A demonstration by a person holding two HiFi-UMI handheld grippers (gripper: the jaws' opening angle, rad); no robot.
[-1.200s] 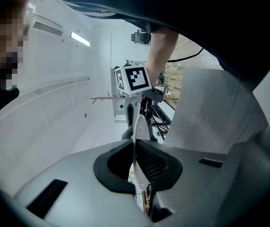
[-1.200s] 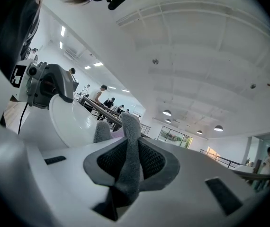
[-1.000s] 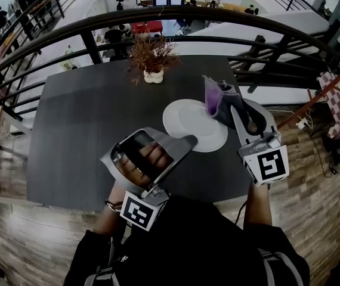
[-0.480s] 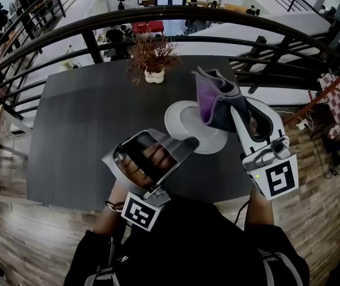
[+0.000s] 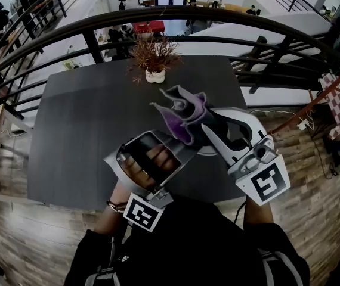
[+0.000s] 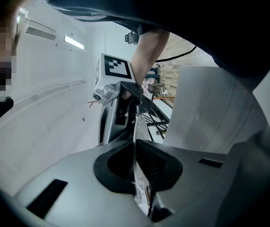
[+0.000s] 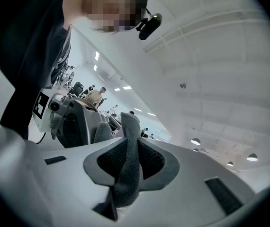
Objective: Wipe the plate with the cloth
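Note:
The white plate [image 5: 204, 152] on the dark table [image 5: 80, 118] is mostly hidden by the cloth and both grippers. My left gripper [image 5: 188, 145] is shut on the plate's near rim. In the left gripper view the thin rim [image 6: 136, 126] runs edge-on between the pads of the left gripper [image 6: 135, 157]. My right gripper [image 5: 209, 128] is shut on a grey and purple cloth [image 5: 182, 115], which hangs bunched over the plate just past the left gripper's tip. The right gripper view shows the cloth [image 7: 129, 160] pinched in the right gripper [image 7: 130, 169], with the left gripper [image 7: 71, 122] close behind.
A small white pot of dried brown plants [image 5: 153, 58] stands at the table's far edge. A black curved railing [image 5: 68, 31] runs behind the table, with a lower floor beyond. Wooden flooring [image 5: 313, 177] lies to the right.
My right gripper has carried the cloth left and nearer, from the plate's right side to over the plate beside the left gripper. The left gripper has kept still on the rim.

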